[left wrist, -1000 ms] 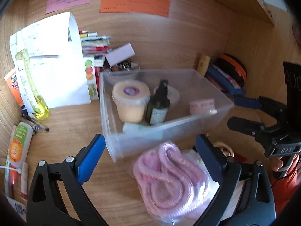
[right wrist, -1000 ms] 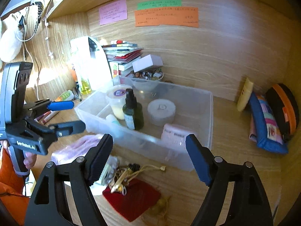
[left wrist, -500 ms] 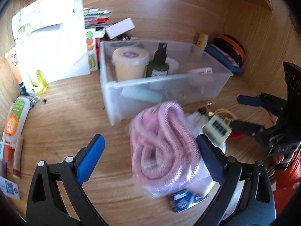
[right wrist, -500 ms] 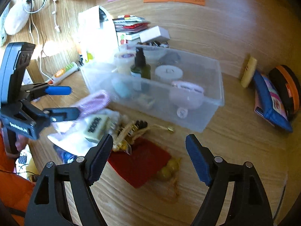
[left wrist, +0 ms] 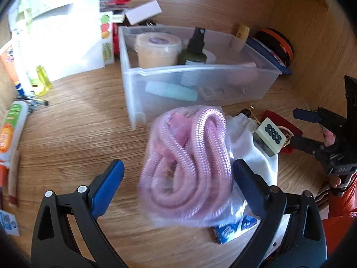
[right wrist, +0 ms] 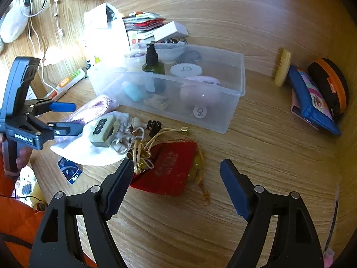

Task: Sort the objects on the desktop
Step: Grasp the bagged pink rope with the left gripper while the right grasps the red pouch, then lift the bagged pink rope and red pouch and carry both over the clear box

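1. Far left of the desk (left wrist: 73, 134), your clutter sat along the edge: an orange-labelled tube (left wrist: 10, 127), a yellow bottle (left wrist: 42, 79) and a white folded paper stand (left wrist: 67, 42) near the back wall.
2. Your left gripper (left wrist: 178, 188) hung jaws wide, nothing held, with the bagged pink rope (left wrist: 189, 165) lying between the blue pads. I couldn't tell whether the right-hand pad touched the bag.
3. To do it well, I'd say you wanted to bite across the thick coils, not the loose plastic, or the bag would slip out.
4. Just behind stood the clear bin (right wrist: 225, 89), already holding a cream jar (left wrist: 157, 51), a green spray bottle (left wrist: 194, 51) and a teal tube (left wrist: 171, 90). It looked the likely home for the rope.
5. Right of the rope: a white cloth pouch (left wrist: 245, 138) under it, a mahjong-style tile (right wrist: 103, 129) and corded trinkets touching. They could drag along.
6. Your right gripper (right wrist: 175, 184) also stood wide and empty, over the red pouch (right wrist: 169, 169) near the front edge.
7. Far right corner: a blue pencil case (right wrist: 310, 105) and a black-orange round case (right wrist: 330, 84), well apart.
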### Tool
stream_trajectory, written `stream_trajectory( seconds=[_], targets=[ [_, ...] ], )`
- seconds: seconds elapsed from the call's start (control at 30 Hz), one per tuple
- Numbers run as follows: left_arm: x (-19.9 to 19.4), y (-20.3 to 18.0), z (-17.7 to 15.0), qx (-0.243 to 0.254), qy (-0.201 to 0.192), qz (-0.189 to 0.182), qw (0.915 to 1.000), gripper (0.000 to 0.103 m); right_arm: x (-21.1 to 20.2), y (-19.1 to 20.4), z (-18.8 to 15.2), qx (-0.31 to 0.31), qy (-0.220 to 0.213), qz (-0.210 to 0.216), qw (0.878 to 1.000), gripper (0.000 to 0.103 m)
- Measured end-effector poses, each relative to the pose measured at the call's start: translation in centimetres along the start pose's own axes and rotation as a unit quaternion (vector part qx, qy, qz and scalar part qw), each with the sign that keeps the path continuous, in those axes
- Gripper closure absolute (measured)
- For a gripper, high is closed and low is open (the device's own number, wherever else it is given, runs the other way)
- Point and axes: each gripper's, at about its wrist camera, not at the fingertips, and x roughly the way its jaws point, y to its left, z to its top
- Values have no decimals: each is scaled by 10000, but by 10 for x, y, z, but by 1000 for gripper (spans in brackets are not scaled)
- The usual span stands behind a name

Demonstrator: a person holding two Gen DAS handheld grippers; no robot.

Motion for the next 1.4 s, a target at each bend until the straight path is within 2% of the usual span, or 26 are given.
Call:
stream_trajectory(
  seconds=[0.2,0.33,0.4,0.43,0.5,0.67,0.77,0.93,1.1,1.2,1.4],
  targets=[
    [13,5,8,-96,124,-323,9994,4,14,9,-1,-134,233,137,9995,26],
    [13,4,9,-44,88,-355,9993,7,28,15,-2,-252,446,75,9987,29],
    [11,4,7,15,24,-388,9992,21,32,15,-3,-229,485,86,9985,40],
    [11,3,7,43,13,-373,9993,22,32,15,-2,-221,472,87,9986,43],
    [11,0,6,90,-46,-322,9994,27,30,12,-2,-165,449,120,9988,60],
    [8,1,6,87,-130,-353,9993,38,20,-7,-3,233,311,209,9990,72],
    [4,-1,2,103,-229,-282,9993,40,12,-15,-5,408,184,310,9985,86],
    [-4,-5,-4,106,-391,-120,9991,45,5,-21,-6,483,69,232,9985,86],
    [-18,-3,-5,-10,-560,-61,9984,57,-4,-26,-7,551,-73,127,9984,87],
    [-21,2,-6,-120,-587,29,9982,59,-14,-30,-7,618,-213,79,9978,87],
    [-28,14,-10,-402,-667,-34,9970,59,-40,-37,-3,679,-588,-57,9959,87]
  ],
)
